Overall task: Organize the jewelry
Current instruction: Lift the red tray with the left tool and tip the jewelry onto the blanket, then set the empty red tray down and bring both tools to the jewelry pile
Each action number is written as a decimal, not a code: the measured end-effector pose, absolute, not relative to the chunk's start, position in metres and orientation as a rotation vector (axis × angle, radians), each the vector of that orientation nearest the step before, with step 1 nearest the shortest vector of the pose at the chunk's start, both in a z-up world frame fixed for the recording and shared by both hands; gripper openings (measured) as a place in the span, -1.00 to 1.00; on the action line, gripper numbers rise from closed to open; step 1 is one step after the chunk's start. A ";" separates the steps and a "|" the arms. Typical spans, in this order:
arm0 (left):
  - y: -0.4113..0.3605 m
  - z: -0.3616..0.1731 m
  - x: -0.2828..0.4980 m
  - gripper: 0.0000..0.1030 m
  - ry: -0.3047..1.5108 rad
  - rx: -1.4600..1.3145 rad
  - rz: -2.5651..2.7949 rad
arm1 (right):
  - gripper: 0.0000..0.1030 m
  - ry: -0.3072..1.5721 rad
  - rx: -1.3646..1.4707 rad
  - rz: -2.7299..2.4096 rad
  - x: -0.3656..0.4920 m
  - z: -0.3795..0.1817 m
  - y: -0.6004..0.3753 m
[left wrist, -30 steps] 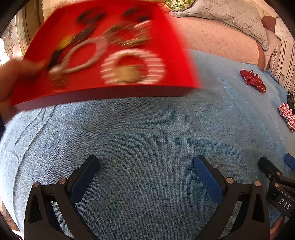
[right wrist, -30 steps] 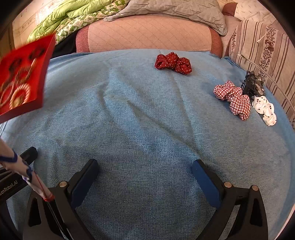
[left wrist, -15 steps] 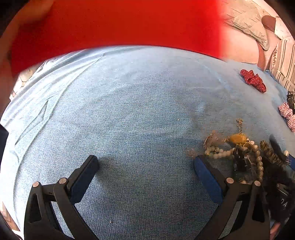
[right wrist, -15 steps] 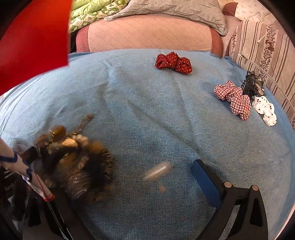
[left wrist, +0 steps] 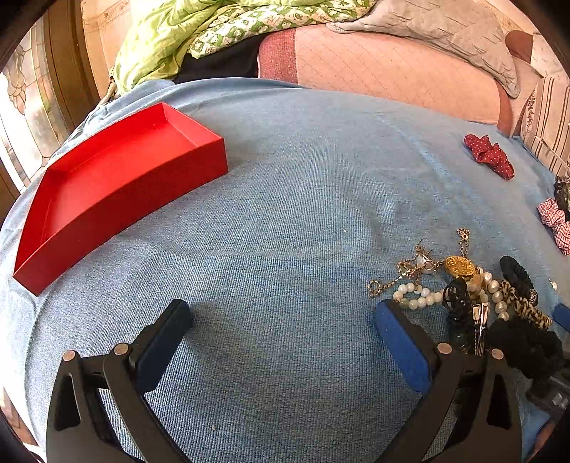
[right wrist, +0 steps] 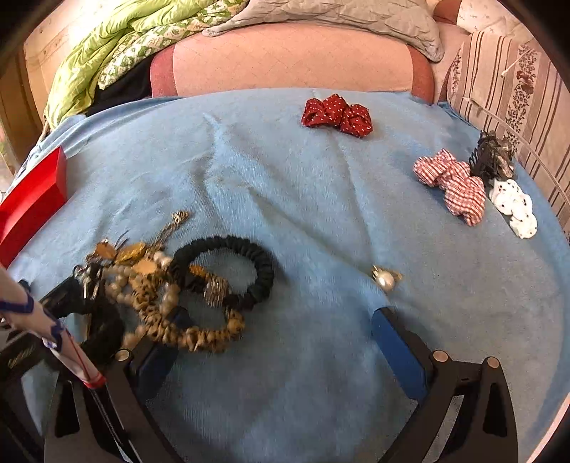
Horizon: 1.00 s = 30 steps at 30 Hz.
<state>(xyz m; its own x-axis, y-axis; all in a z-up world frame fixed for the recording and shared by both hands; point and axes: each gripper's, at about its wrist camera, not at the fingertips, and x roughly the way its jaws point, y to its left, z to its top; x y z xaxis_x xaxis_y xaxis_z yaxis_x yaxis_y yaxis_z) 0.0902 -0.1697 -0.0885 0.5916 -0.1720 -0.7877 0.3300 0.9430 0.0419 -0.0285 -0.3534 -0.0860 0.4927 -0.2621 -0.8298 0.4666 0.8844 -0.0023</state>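
Note:
An empty red tray (left wrist: pixel 107 199) lies on the blue cloth at the far left; its corner shows in the right wrist view (right wrist: pixel 32 203). A tangled jewelry pile (left wrist: pixel 473 295) of pearl strand, gold chain, gold brooch, black and leopard-print bands lies beside my left gripper's right finger. In the right wrist view the pile (right wrist: pixel 167 295) lies on and beyond my right gripper's left finger, with a black scrunchie band (right wrist: pixel 228 270). A loose pearl earring (right wrist: pixel 384 279) lies just ahead of the right finger. My left gripper (left wrist: pixel 281 320) and right gripper (right wrist: pixel 278 327) are open and empty.
A red dotted scrunchie (right wrist: pixel 336 115) lies far on the cloth. A red checked scrunchie (right wrist: pixel 454 185), a dark claw clip (right wrist: pixel 493 158) and a white dotted scrunchie (right wrist: pixel 514 210) lie at the right. Pink cushion (left wrist: pixel 374 67), green quilt (left wrist: pixel 178 32) and pillows stand behind.
The red tray, held up and tipped a second ago, now lies empty on the cloth at the left. The jewelry fell out and has settled in a pile between the two grippers.

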 end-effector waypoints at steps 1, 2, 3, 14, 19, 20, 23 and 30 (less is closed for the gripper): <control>-0.170 -0.089 0.090 1.00 0.892 0.191 -0.294 | 0.99 0.969 0.239 -0.441 -0.032 -0.085 -0.353; -0.170 -0.089 0.090 1.00 0.892 0.191 -0.294 | 0.99 0.978 0.243 -0.434 -0.034 -0.083 -0.352; -0.170 -0.089 0.090 1.00 0.891 0.191 -0.294 | 0.99 0.991 0.248 -0.432 -0.040 -0.081 -0.351; -0.169 -0.083 0.088 1.00 0.923 0.205 -0.314 | 0.99 0.828 0.258 -0.287 -0.111 -0.032 -0.316; -0.141 -0.061 0.053 1.00 0.864 0.143 -0.317 | 1.00 0.762 0.253 -0.277 -0.129 -0.019 -0.312; -0.137 -0.051 0.043 1.00 0.825 0.140 -0.338 | 1.00 0.752 0.254 -0.274 -0.132 -0.017 -0.311; -0.123 -0.016 -0.002 1.00 0.653 0.188 -0.343 | 1.00 0.715 0.253 -0.259 -0.142 -0.011 -0.307; -0.085 0.008 -0.073 1.00 0.571 0.122 -0.376 | 0.99 0.646 0.195 -0.257 -0.162 0.002 -0.289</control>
